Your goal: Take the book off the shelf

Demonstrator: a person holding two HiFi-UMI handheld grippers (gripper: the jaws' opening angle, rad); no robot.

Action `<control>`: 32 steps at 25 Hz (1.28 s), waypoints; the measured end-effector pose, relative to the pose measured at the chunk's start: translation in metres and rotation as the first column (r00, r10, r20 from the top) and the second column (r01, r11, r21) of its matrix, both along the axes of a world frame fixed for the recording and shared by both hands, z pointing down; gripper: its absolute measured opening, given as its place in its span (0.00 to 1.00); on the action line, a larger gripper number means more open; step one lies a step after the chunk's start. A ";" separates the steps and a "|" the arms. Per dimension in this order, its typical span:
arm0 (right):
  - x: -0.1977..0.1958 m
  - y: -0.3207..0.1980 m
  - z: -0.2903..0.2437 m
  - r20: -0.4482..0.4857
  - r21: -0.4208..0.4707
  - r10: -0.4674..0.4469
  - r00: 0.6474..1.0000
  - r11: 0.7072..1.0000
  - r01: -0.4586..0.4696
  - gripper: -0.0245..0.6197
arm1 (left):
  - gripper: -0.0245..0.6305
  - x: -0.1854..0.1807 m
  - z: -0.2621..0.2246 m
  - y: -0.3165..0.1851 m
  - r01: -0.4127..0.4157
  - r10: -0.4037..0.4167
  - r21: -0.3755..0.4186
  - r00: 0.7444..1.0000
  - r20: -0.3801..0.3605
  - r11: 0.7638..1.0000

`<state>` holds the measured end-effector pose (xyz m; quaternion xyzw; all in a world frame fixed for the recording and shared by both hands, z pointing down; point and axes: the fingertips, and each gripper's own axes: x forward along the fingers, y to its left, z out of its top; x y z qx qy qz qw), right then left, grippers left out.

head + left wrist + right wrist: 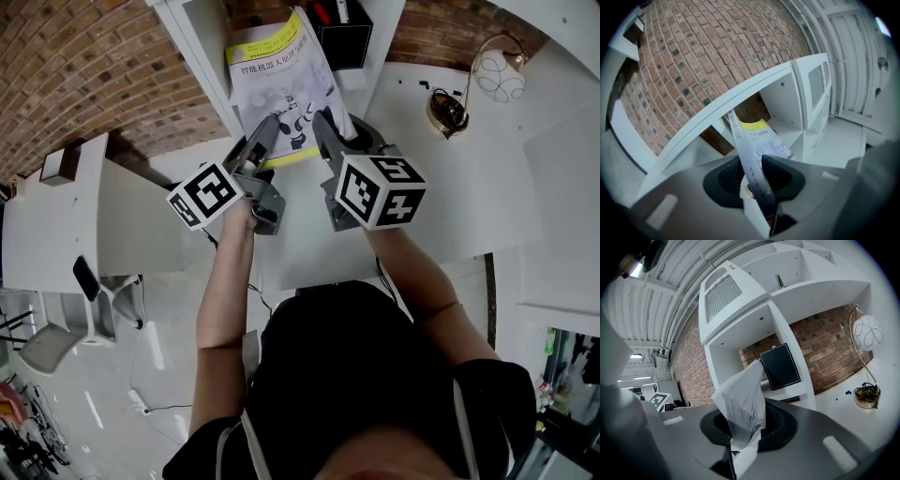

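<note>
Both grippers pinched on the book, looks set for the pull

On the left, the left gripper is clamped on the book at its near edge. Just beside it, the right gripper grips the same edge, so neither is nearer. The book runs lengthwise straight ahead of both, its yellow-banded far end still in the shelf opening. I'd guess it comes straight back.

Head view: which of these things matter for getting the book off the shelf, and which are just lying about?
In the job:
book, clamped by both claws
left claw
right claw
shelf

Lying about:
lamp
black box in the next compartment
chair
</note>
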<state>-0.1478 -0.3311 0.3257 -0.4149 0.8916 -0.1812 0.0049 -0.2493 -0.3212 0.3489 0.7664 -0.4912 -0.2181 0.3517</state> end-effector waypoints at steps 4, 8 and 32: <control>0.003 0.009 -0.007 0.009 0.019 0.001 1.000 1.000 -0.001 0.16 | 0.22 0.003 -0.007 0.008 0.003 -0.004 0.034 1.000 0.017 0.999; 0.006 0.019 -0.015 0.016 0.038 0.000 1.000 0.999 0.000 0.16 | 0.22 0.006 -0.017 0.019 0.002 -0.005 0.064 0.999 0.046 0.998; 0.033 0.082 -0.018 -0.003 0.096 0.006 1.000 0.995 -0.006 0.18 | 0.23 0.034 -0.031 0.079 -0.023 -0.022 0.208 0.977 0.210 0.978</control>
